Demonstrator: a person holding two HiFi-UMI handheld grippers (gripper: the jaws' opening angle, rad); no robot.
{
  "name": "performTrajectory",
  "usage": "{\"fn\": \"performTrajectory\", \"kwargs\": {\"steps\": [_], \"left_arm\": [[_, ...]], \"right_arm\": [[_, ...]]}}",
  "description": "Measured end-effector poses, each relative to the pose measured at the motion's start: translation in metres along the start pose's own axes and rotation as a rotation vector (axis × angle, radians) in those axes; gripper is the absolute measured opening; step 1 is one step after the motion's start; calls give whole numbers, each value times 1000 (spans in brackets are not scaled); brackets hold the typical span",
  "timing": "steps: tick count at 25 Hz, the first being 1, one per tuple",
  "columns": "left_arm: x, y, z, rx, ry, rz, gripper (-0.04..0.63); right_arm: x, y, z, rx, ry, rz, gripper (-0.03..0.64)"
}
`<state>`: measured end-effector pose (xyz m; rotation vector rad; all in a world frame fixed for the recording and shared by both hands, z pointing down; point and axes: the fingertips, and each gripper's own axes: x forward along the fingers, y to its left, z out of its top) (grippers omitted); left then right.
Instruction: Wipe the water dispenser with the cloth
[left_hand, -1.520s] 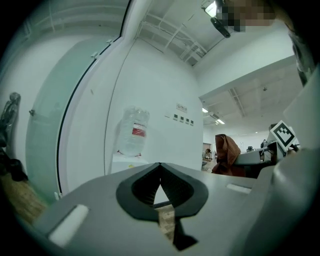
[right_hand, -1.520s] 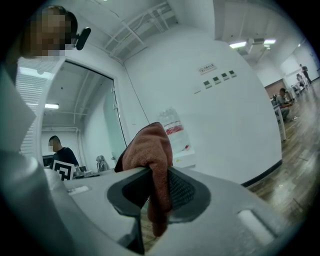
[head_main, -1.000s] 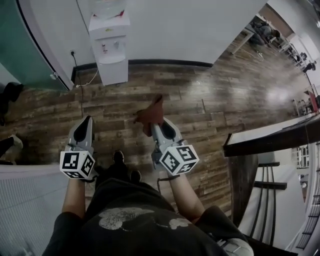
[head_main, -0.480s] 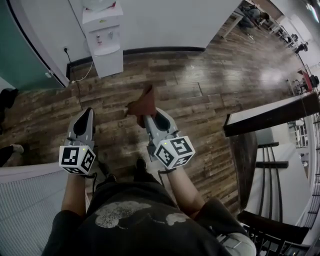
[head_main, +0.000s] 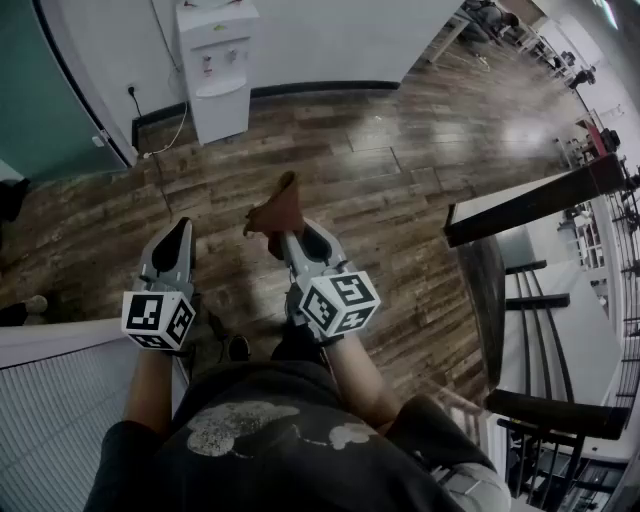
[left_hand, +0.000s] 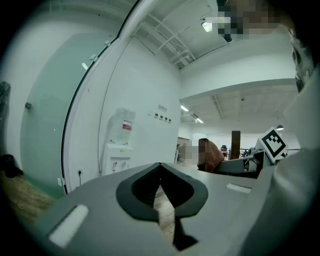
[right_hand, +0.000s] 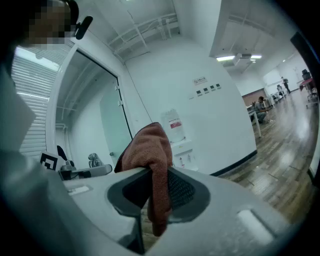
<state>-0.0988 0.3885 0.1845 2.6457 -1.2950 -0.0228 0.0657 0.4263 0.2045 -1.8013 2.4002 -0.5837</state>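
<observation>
The white water dispenser (head_main: 218, 65) stands against the far wall, well ahead of both grippers; it also shows in the left gripper view (left_hand: 119, 150) and, partly behind the cloth, in the right gripper view (right_hand: 179, 142). My right gripper (head_main: 285, 228) is shut on a rust-brown cloth (head_main: 277, 210) that sticks up past its tips and drapes between its jaws (right_hand: 152, 165). My left gripper (head_main: 176, 230) is held beside it, shut with nothing in it (left_hand: 160, 165). In the left gripper view the cloth (left_hand: 209, 155) appears at the right.
Dark wood plank floor (head_main: 400, 170) lies between me and the dispenser. A power cord (head_main: 165, 140) runs from a wall socket at the dispenser's left. A glass partition (head_main: 50, 110) is at the left, a dark table (head_main: 520, 205) and railing at the right.
The view has shifted as the person walks forward; the dispenser sits slightly nearer and more central. Both grippers keep the same pose, the cloth still held in the right one.
</observation>
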Motion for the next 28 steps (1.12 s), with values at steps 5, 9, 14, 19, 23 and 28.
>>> {"fn": "performTrajectory", "kwargs": {"steps": [5,9,14,19,23,28], "left_arm": [[-24,10,-3,-17,-2,-29,20],[-35,7,-3,-15,-5,-52,20],[-46,9,-4,-15,-4,-59,20],[-52,20,3,-22,-18,-37,20],[-55,18,6,-14,-28,-40,20],[-59,17,1,-18,-22,-22,20]], "right_arm": [[-10,23,-8,-2,-6,-29,58],[-20,34,-13,-15,-5,-32,58],[-26,41,-16,-19,-3,-39,58],[-20,53,-16,-41,1,-13,58],[-17,61,-16,-57,10,15,58],[-18,69,-19,-83,20,59,57]]}}
